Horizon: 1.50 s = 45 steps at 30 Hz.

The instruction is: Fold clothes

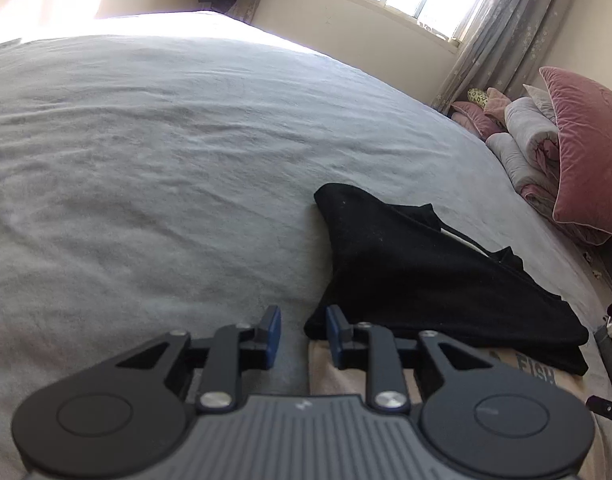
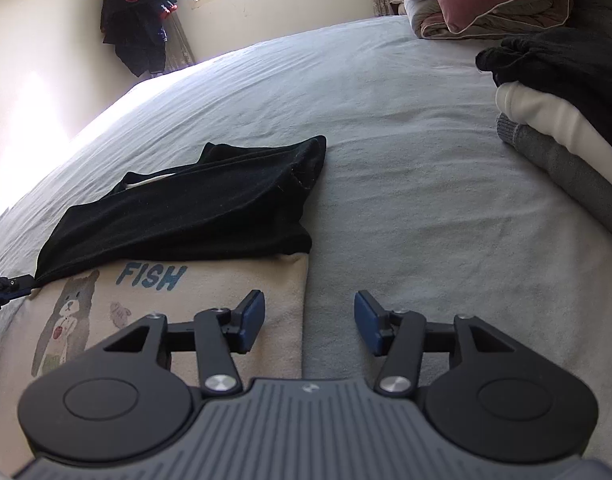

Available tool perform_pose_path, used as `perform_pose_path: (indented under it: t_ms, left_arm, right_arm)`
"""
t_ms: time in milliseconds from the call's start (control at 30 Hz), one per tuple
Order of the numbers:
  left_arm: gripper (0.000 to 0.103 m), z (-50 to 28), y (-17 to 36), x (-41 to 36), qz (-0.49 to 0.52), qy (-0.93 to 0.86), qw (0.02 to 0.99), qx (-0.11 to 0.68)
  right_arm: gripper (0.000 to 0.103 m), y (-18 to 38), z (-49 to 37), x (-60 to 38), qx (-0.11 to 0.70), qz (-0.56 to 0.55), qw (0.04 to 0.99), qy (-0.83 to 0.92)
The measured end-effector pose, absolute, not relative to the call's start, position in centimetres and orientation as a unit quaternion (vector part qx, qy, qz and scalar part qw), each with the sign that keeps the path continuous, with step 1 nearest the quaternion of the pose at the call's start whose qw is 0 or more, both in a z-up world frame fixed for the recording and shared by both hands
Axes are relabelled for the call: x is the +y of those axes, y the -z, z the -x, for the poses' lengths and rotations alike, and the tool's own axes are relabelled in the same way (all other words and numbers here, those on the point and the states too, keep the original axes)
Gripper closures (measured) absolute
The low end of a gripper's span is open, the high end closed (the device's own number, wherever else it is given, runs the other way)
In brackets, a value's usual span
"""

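Note:
A beige garment with a bear picture and the word FISH lies folded on the grey bed sheet; black sleeves or fabric are folded across its far end. In the left wrist view the black fabric lies over the beige part. My left gripper is open and empty at the garment's left edge. My right gripper is open and empty, straddling the garment's right edge. The tip of the left gripper shows at the far left of the right wrist view.
A stack of folded clothes, black, white and grey, lies at the right. Pink pillows and rolled quilts sit at the bed's head. Dark clothes hang in the corner by the window. The wide grey sheet extends left.

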<state>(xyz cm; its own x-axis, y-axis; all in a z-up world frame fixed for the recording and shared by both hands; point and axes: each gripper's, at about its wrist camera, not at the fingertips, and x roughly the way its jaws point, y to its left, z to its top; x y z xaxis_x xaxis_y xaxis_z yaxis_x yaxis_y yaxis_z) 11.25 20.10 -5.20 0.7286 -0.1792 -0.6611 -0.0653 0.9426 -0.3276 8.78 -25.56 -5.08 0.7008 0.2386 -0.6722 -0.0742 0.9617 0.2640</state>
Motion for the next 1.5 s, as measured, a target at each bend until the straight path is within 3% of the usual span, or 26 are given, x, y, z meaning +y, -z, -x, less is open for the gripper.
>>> perform_pose_path:
  t_ms: [300, 700, 833, 933, 1100, 1167, 1500]
  left_arm:
    - [0.073, -2.6, 5.2, 20.7, 0.143, 0.085, 0.892, 0.42]
    - [0.074, 6.4, 5.8, 22.0, 0.222, 0.165, 0.822, 0.498]
    - [0.081, 7.3, 6.5, 22.5, 0.255, 0.182, 0.796, 0.517]
    - [0.084, 7.5, 6.6, 22.5, 0.265, 0.191, 0.787, 0.523]
    - [0.087, 7.4, 6.7, 21.9, 0.266, 0.211, 0.774, 0.535]
    - [0.092, 7.4, 6.6, 21.7, 0.267, 0.215, 0.771, 0.537]
    - [0.095, 6.5, 5.3, 22.7, 0.356, 0.244, 0.756, 0.493]
  right_arm:
    - [0.047, 4.2, -2.3, -24.7, 0.438, -0.085, 0.891, -0.087]
    - [0.048, 3.7, 6.4, -24.6, 0.517, -0.107, 0.842, -0.109]
    - [0.056, 3.7, 7.8, -25.2, 0.524, -0.133, 0.834, -0.115]
    - [0.069, 3.8, 8.2, -25.5, 0.523, -0.147, 0.832, -0.112]
    - [0.078, 4.3, 8.3, -26.5, 0.524, -0.192, 0.821, -0.118]
    - [0.09, 4.3, 8.3, -27.0, 0.525, -0.21, 0.816, -0.123]
    - [0.092, 2.5, 7.6, -28.6, 0.49, -0.299, 0.805, -0.154]
